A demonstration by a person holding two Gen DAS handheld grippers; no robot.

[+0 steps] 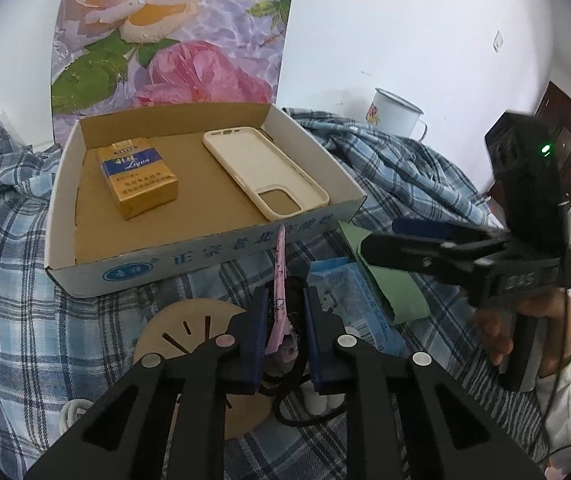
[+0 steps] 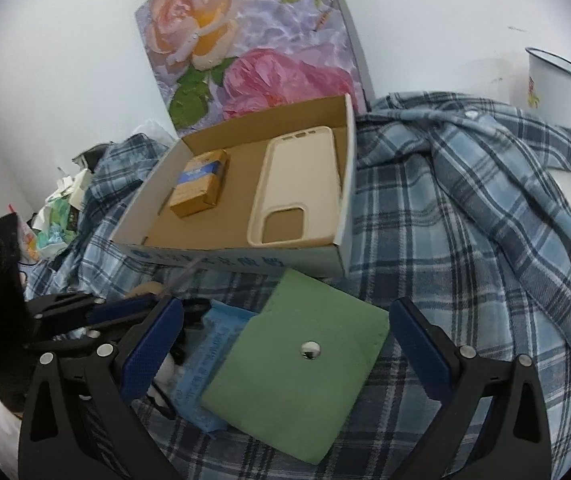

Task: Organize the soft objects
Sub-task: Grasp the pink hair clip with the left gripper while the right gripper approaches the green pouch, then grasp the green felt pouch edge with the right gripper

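Left hand-held gripper [image 1: 284, 312] clamps pink hair clip [image 1: 279, 308] near box's [image 1: 205, 258] front edge.

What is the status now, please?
Left claw shut on pink hair clip. Right claw open over green pouch. Cardboard box ahead, path clear.

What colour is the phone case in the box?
Cream phone case, clearest in the left wrist view.
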